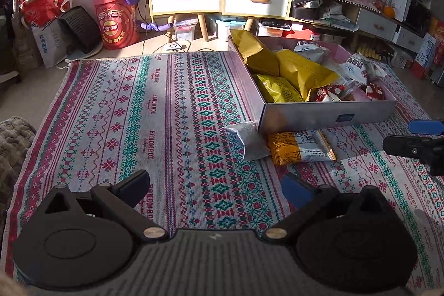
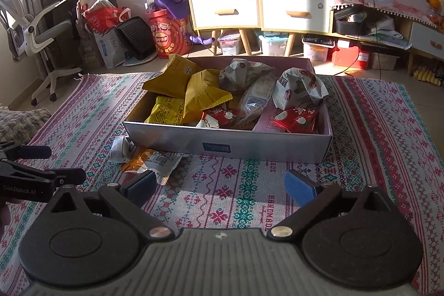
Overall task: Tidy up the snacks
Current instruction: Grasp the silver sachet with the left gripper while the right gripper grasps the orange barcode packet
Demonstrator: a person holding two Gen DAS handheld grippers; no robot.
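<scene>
The shallow grey cardboard box (image 2: 227, 147) sits on the patterned woven cloth (image 2: 236, 199) and holds yellow snack bags (image 2: 206, 92), white-and-brown printed packets (image 2: 298, 89) and small red wrapped snacks (image 2: 297, 119) heaped together. My left gripper (image 1: 216, 182) is spread wide and holds nothing, hovering over bare cloth. My right gripper (image 2: 222, 183) is likewise spread wide and empty. Outside the box, touching its front wall near the left corner, lie a small silver-grey pouch (image 1: 248, 139) and an orange-and-white snack packet (image 1: 301, 147), ahead of both grippers; the packet lies just beyond my right gripper's left finger.
</scene>
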